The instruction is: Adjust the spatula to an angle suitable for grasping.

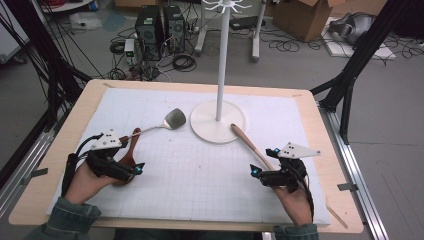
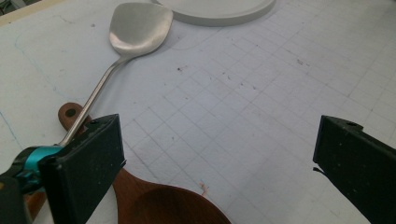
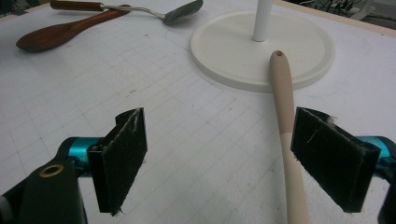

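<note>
Currently nothing is lifted; all three utensils lie flat on the gridded mat (image 1: 200,165) covering the bench (image 1: 55,165). Work in hand looks like hanging utensils on the white stand (image 1: 218,120), whose hook crown sits at top centre of the high view with no utensil visible on it.

Left claw (image 1: 138,168): released, jaws wide apart, nothing between them. It hovers at lower left of the high view, right beside the dark wooden spoon (image 2: 163,205), whose bowl shows at the bottom of the left gripper view. The metal spatula (image 2: 137,28) lies crossing over that spoon's handle, blade toward the stand base.

Right claw (image 1: 256,172): released as well. The pale wooden spoon (image 3: 285,121) passes close inside the right-hand jaw in the right gripper view; pads not visibly pressing on it. Its holed handle end rests on the stand's base.

Judgement: early stage. No grasp made, three utensils left to hang.
</note>
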Tool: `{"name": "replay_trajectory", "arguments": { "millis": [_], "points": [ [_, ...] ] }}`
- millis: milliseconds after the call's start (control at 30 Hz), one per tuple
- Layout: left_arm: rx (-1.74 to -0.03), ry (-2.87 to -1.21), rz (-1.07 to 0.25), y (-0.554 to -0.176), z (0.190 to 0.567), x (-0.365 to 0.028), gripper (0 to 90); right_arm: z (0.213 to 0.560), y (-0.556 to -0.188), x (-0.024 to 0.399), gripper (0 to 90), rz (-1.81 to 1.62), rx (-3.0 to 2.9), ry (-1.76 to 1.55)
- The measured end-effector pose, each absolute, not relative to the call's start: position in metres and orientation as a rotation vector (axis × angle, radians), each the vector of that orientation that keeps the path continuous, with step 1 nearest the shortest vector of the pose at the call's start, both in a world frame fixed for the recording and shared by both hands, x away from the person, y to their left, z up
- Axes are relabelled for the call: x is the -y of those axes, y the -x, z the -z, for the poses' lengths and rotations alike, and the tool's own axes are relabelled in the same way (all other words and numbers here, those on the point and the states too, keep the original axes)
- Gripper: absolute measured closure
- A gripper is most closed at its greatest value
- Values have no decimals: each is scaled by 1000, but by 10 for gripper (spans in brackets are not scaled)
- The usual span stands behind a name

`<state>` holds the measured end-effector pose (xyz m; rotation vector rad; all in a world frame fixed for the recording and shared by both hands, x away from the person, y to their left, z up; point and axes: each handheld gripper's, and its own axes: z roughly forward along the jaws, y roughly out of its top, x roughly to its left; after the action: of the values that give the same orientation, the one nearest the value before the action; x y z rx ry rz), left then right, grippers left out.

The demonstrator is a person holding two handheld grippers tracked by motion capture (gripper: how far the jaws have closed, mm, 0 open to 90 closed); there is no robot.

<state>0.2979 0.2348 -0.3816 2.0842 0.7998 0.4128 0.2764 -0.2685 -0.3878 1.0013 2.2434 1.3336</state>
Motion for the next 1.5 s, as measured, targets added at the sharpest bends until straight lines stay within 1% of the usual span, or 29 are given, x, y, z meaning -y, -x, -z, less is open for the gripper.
{"name": "replay_trajectory", "arguments": {
  "millis": [1033,1067,1133,1233,1300,1333,1400,1500],
  "points": [
    [-805,-2068,-417,-296,379,-244,24,390,-275,263,177,-1330,-2268,-997],
    [-798,-2072,-420,-297,379,-246,31,390,-275,263,177,-1331,-2271,-996],
    [-782,-2068,-426,-299,378,-250,81,389,-276,263,176,-1328,-2272,-993],
    [-791,-2069,-445,-301,378,-255,98,389,-276,264,177,-1335,-2268,-994],
    [-795,-2066,-454,-305,377,-261,139,388,-275,264,176,-1331,-2268,-989],
    [-796,-2065,-457,-307,377,-265,139,388,-275,264,177,-1333,-2268,-989],
    [-819,-2064,-469,-315,375,-277,168,388,-275,264,177,-1334,-2268,-990],
    [-824,-2056,-474,-321,374,-284,223,388,-275,262,177,-1330,-2275,-988]
  ]
}}
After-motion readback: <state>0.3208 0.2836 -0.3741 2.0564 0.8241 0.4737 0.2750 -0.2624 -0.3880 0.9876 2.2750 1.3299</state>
